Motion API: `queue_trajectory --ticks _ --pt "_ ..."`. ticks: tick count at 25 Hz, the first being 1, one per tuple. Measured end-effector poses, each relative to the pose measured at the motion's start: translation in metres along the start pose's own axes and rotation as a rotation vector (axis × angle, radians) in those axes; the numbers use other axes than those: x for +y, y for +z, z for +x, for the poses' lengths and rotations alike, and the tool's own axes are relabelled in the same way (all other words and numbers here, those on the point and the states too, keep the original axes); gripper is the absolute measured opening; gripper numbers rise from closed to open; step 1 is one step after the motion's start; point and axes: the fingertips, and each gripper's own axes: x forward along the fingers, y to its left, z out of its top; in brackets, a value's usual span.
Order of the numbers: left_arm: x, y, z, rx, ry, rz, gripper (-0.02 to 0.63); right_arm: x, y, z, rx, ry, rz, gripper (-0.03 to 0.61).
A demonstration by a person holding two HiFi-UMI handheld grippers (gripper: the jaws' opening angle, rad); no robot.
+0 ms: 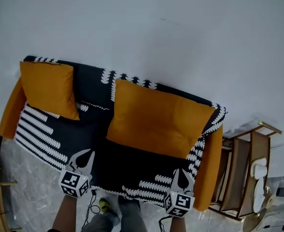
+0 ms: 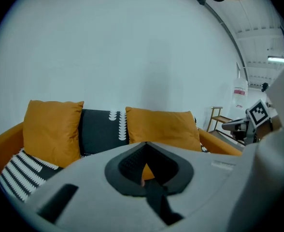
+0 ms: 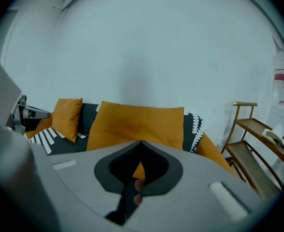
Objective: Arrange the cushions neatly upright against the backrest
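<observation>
Head view: small orange cushion (image 1: 48, 88) and large orange cushion (image 1: 156, 122) lean against backrest (image 1: 91, 83).

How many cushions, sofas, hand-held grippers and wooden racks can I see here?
Orange cushions: 2, the small cushion and the large cushion
Sofa: 1
Grippers: 2, the left gripper and the right gripper
Wooden rack: 1
Total: 6

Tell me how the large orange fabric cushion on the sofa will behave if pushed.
The large orange fabric cushion looks soft: its face creases, so it would probably dent, not slide. Plump, it is likely light for its size. Leaning on the black patterned backrest, it seems unlikely to topple backward.
</observation>
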Motion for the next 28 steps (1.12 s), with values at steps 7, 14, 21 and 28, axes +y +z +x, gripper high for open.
queue_trajectory --ticks 7,14,21,28 --pt "-0.006 0.025 -0.041 -0.058 -0.017 0.0 -0.002 0.033 0.029 -0.043 -0.054 0.024 0.014 0.014" --pt "0.0 0.043 -0.1 -0.106 -0.014 -0.025 -0.002 0.071 0.047 -0.092 -0.084 0.032 0.01 0.012" --pt "-0.006 0.064 -0.158 -0.17 -0.06 -0.014 -0.002 0.1 0.071 -0.146 -0.149 0.018 0.004 0.012" --pt "-0.016 0.086 -0.209 -0.221 -0.096 0.003 -0.002 0.117 0.095 -0.2 -0.203 0.01 -0.018 0.012"
